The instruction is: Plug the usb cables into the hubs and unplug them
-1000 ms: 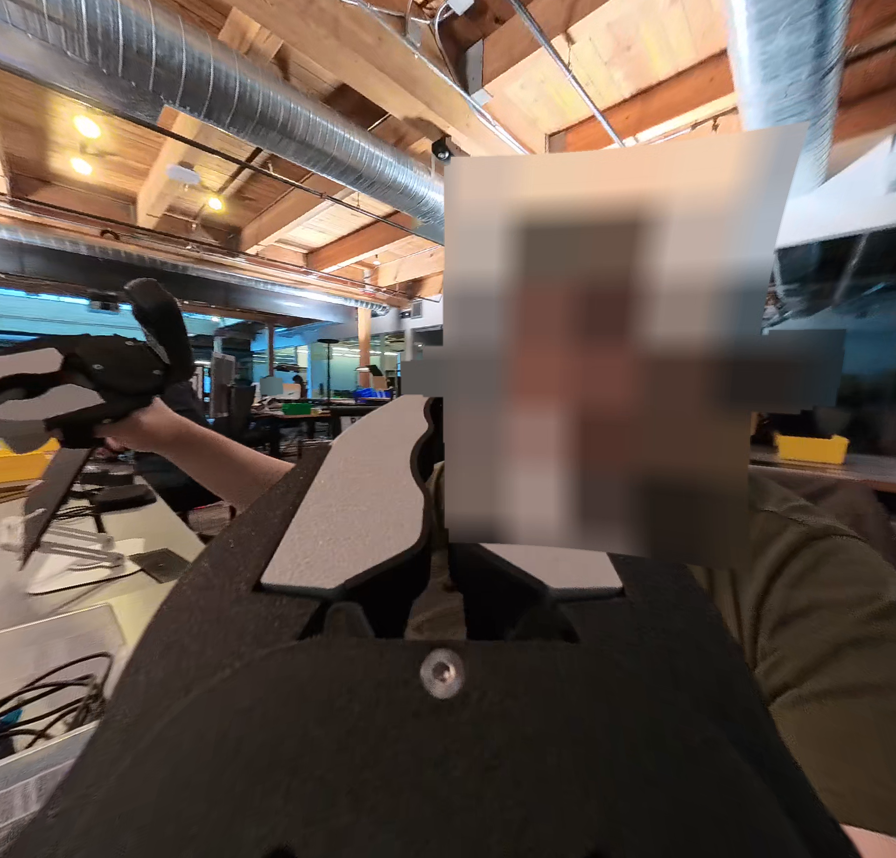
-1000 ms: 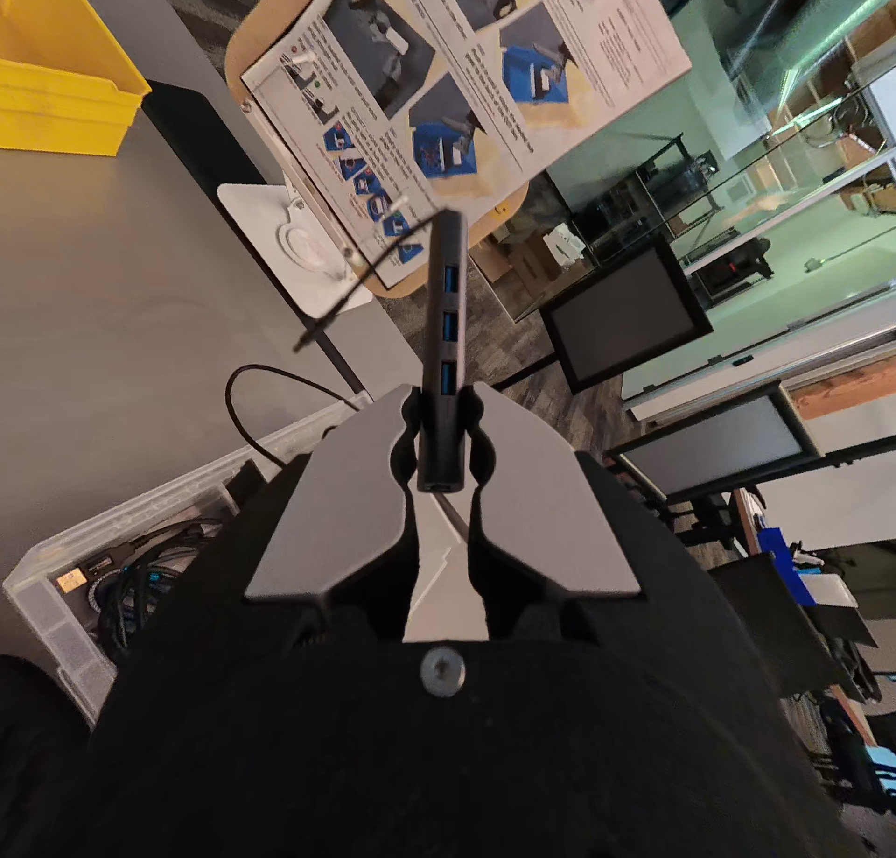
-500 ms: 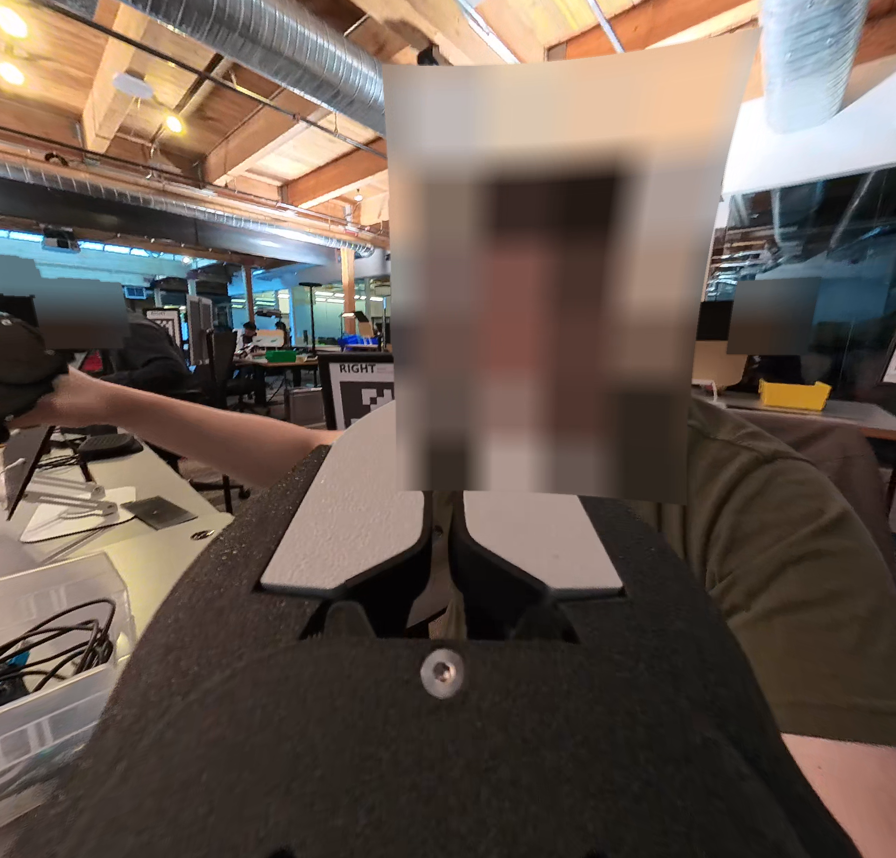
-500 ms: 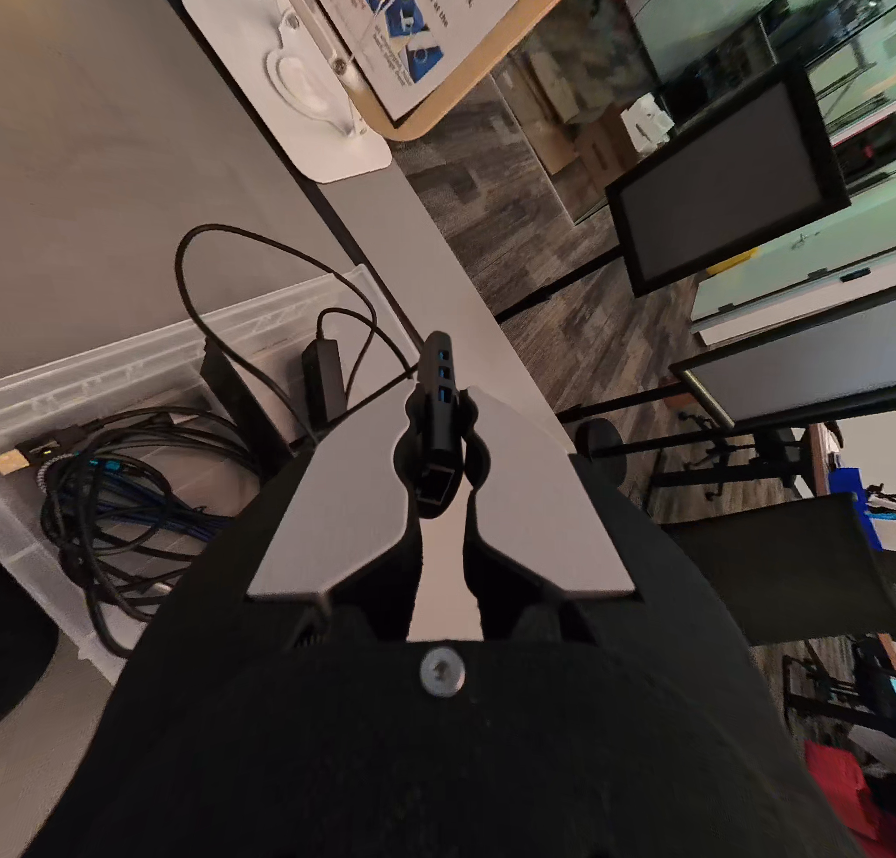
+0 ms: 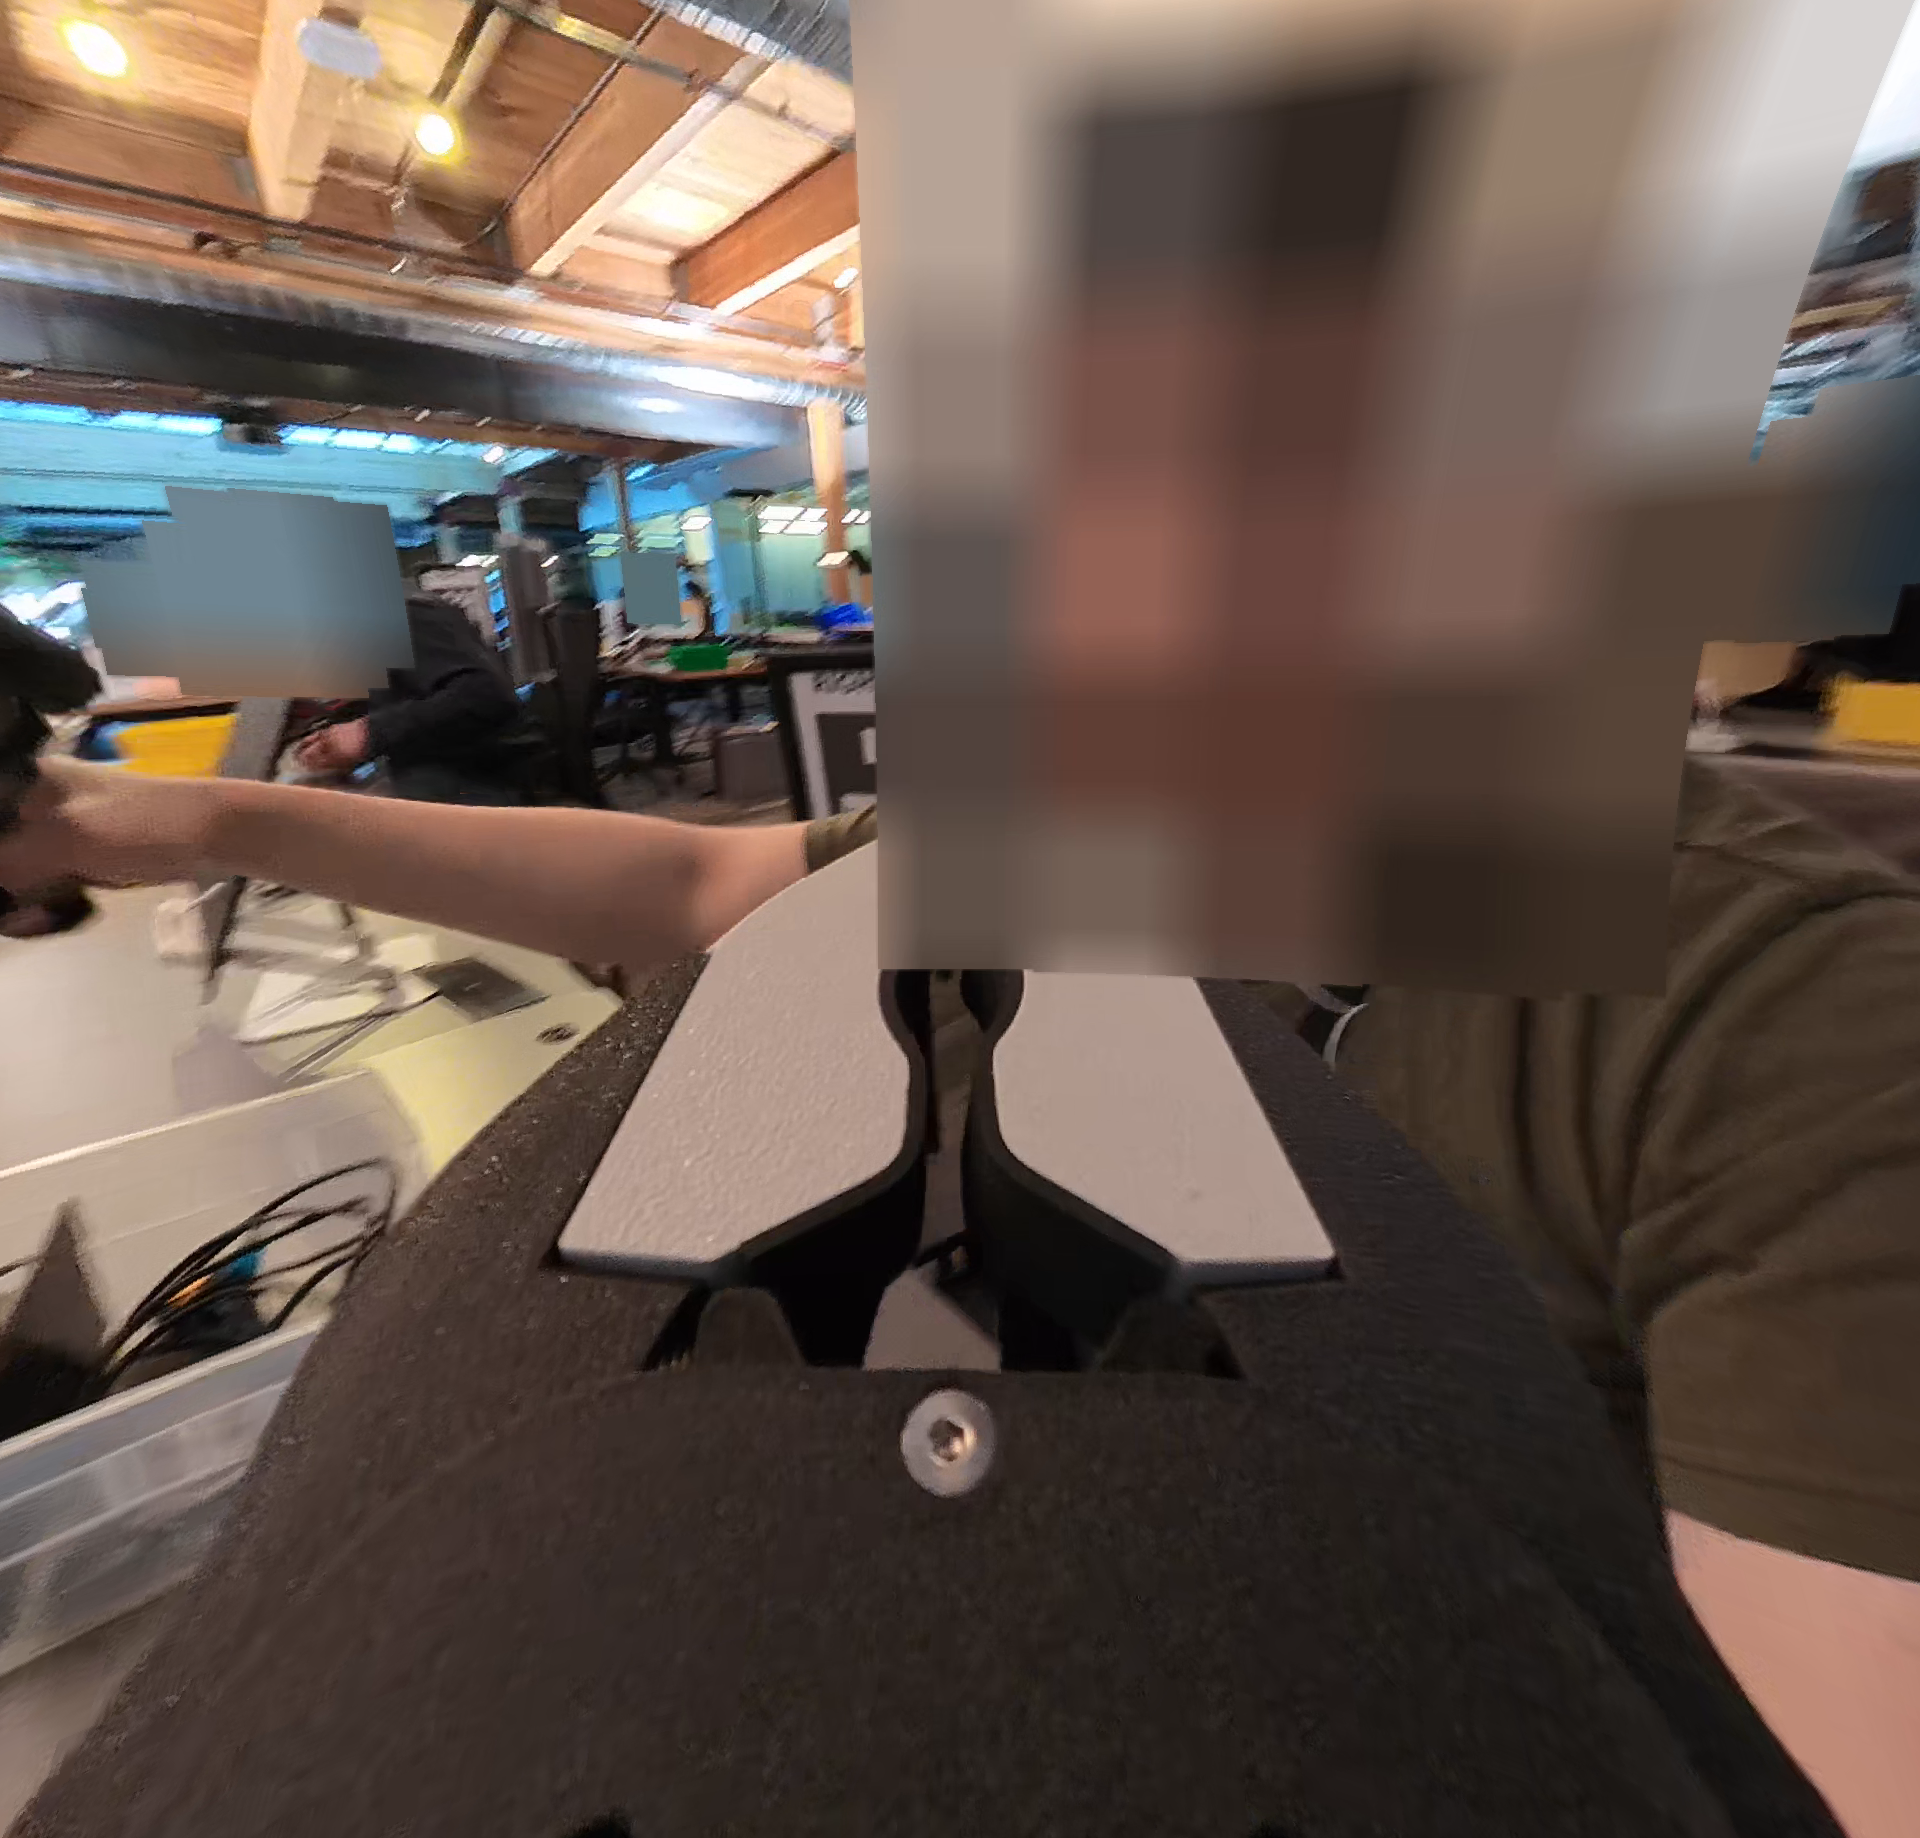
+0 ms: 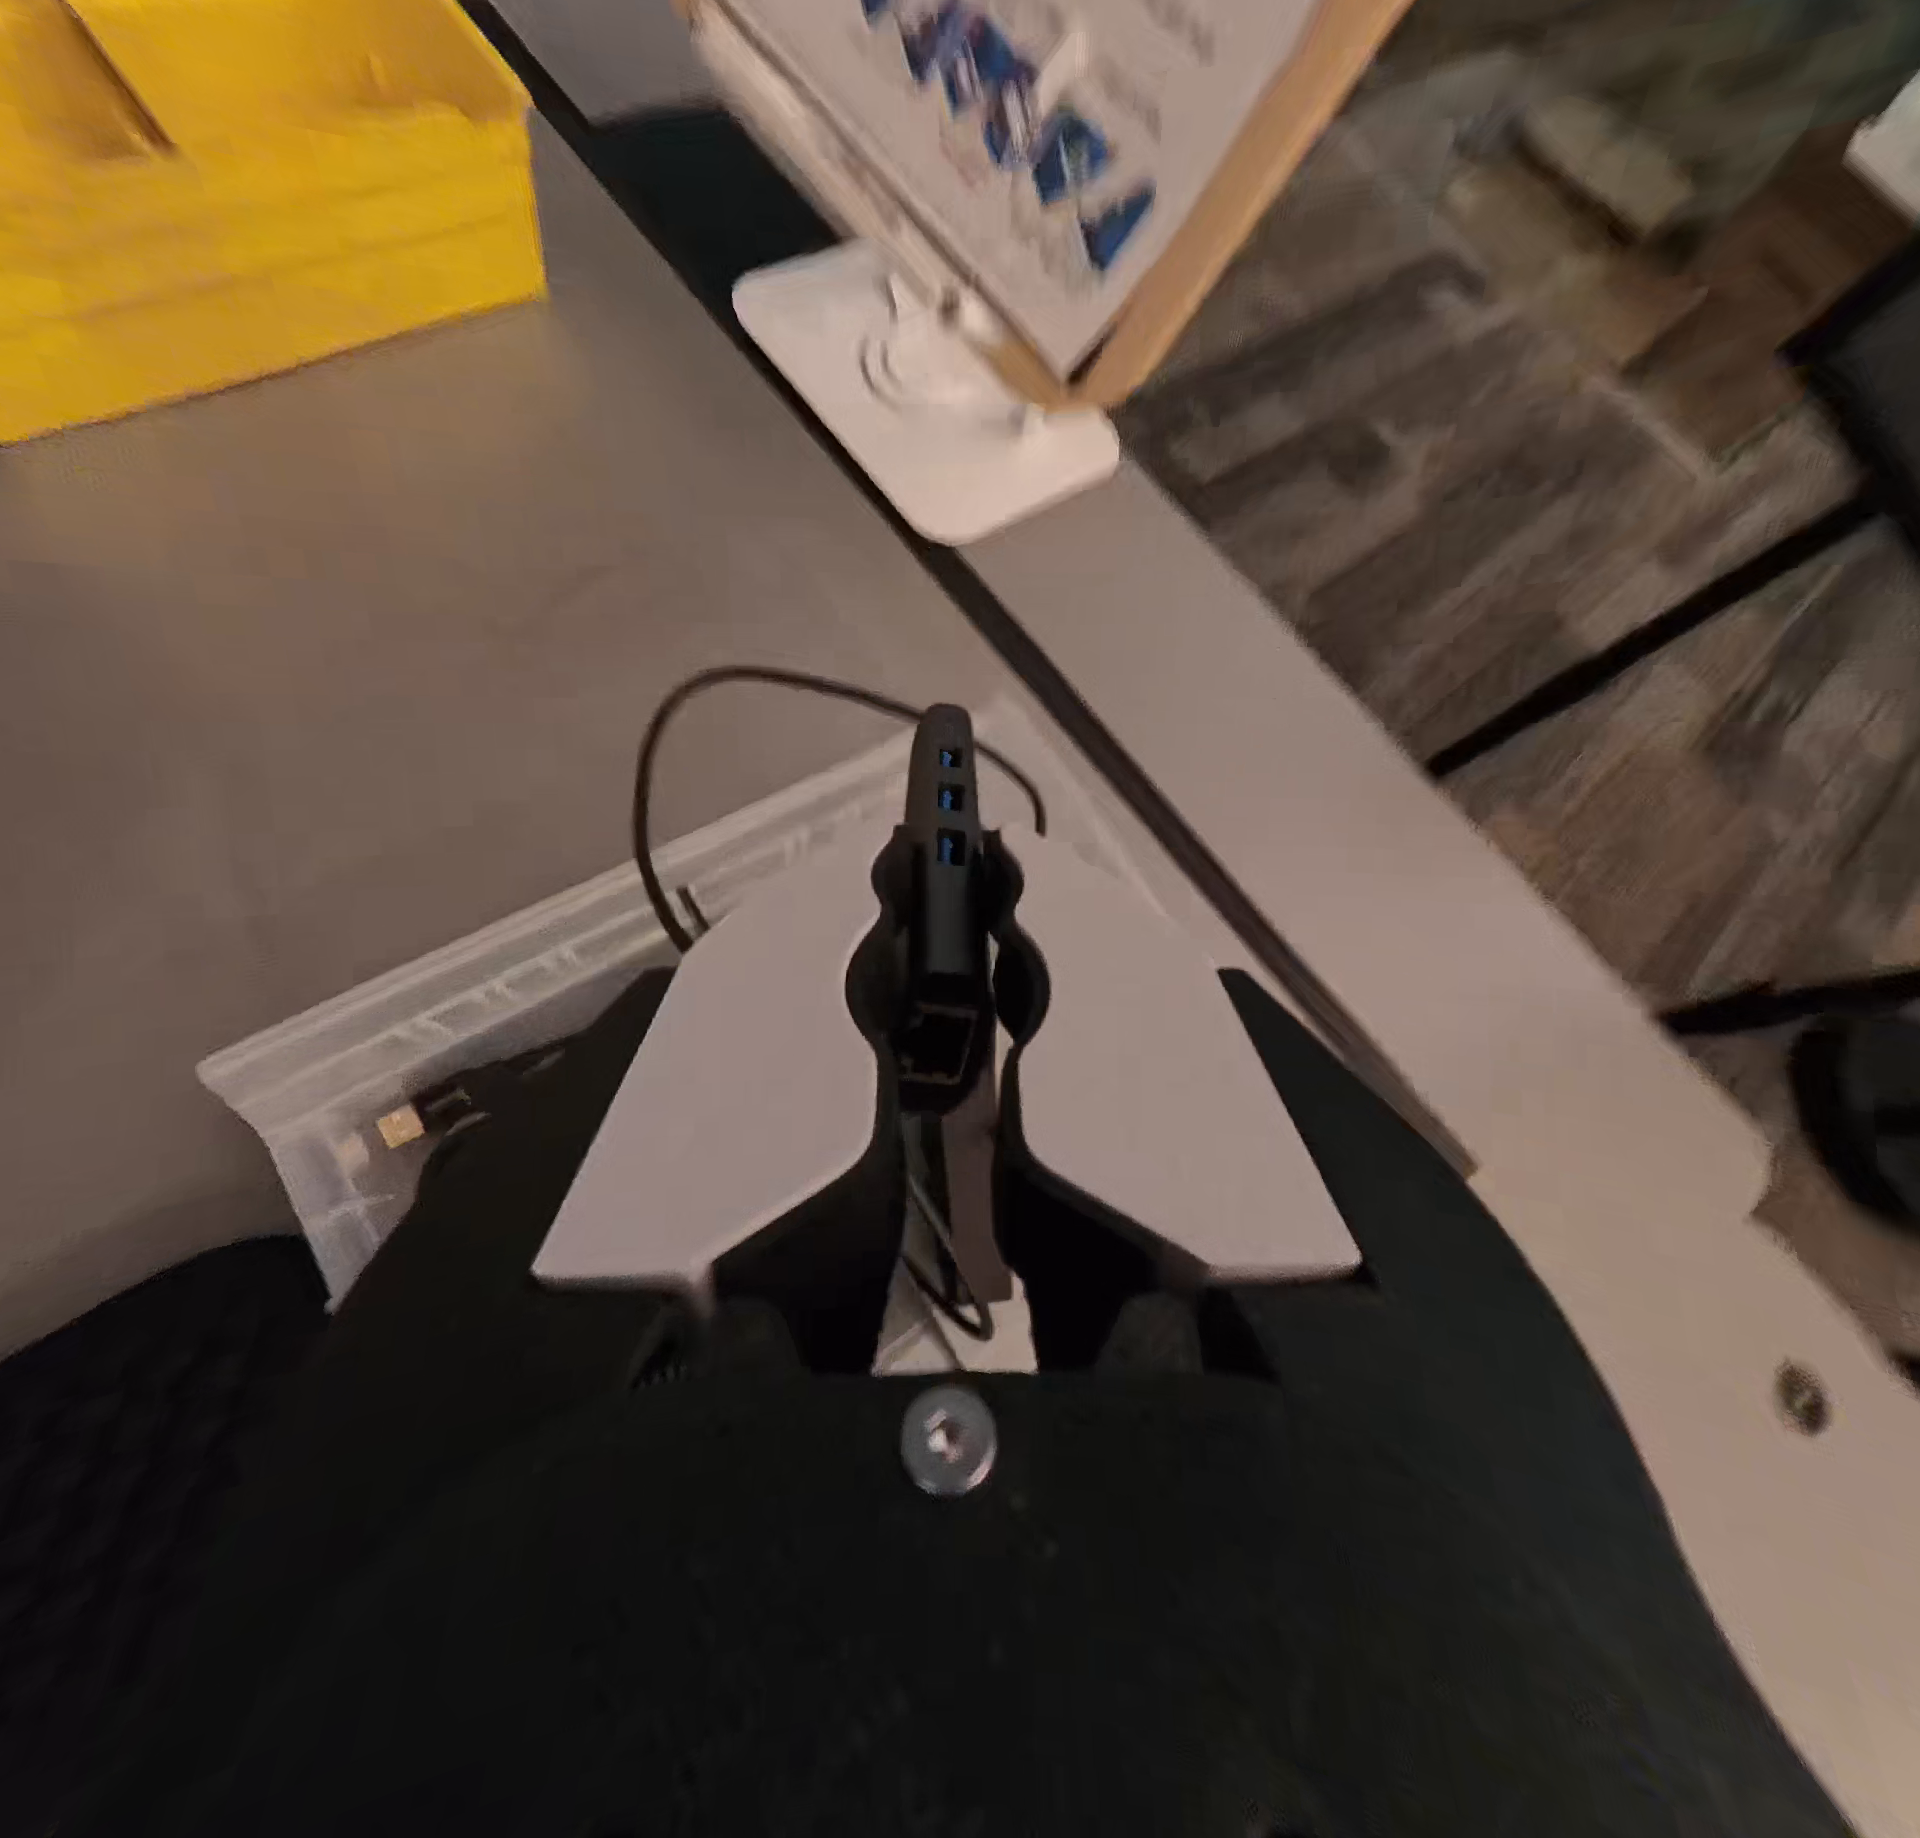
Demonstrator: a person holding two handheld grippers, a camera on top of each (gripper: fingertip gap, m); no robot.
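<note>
Pinching the hub (image 6: 940, 780) near its lower end with the right gripper (image 6: 943, 848), jaws tight on both flanks, blue ports facing the camera, free end poking up past the fingertips. Holding it in the air above the far rim of the bin (image 6: 468, 999) on the table (image 6: 312, 593), with its thin cable (image 6: 649, 801) looping off to the left. Pressed nearly together on the left gripper (image 5: 951, 1004), only a slit showing; tips hidden behind a patch, so cannot tell whether anything thin sits there. Pointing back at the person's shirt, away from the table, with the right arm (image 5: 468, 863) reaching out at left. Against half a second ago: swung up and away from the tangle in the bin, with the yellow bin (image 6: 260, 178) and the sign (image 6: 987, 74) back in sight; same grip on the hub. Against a second ago: left jaws no longer spread. Probably means hub picked and ready, no plug in any visible port yet, a usb cable still to fetch.
</note>
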